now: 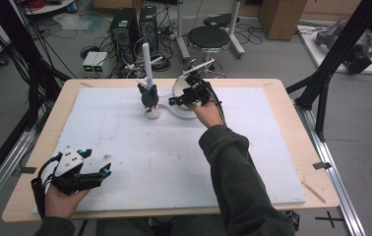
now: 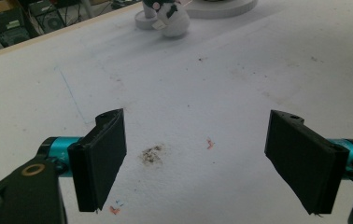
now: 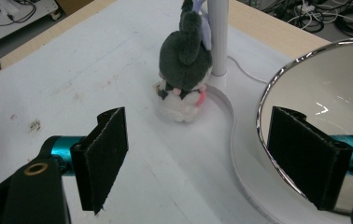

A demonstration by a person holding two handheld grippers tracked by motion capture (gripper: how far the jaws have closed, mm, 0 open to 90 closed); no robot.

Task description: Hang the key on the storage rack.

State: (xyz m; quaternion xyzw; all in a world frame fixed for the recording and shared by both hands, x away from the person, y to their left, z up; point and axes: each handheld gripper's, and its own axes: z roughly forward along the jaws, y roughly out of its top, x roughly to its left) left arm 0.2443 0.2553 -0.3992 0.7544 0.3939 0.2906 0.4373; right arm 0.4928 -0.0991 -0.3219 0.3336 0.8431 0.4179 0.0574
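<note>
Your right gripper (image 1: 176, 101) sits at the far middle of the white foam-covered table (image 1: 174, 162), just right of the small grey-and-white plush toy (image 1: 148, 96). Its jaws stand wide apart with nothing between the pads. In the right gripper view, the plush toy (image 3: 185, 65) stands upright on the table ahead of the open jaws, leaning against the white upright post (image 3: 217, 35) of a white flat stand base (image 3: 240, 140). The round chrome-rimmed mirror (image 3: 324, 88) lies beside it, partly behind the right-hand pad.

Your left gripper (image 1: 103, 173) rests at the near left corner of the table, well apart from the plush toy. In the left gripper view its jaws are fully spread and empty, with a small dark stain (image 2: 152, 154) on the foam between them. The plush toy (image 2: 170, 17) appears far ahead at the top edge.
</note>
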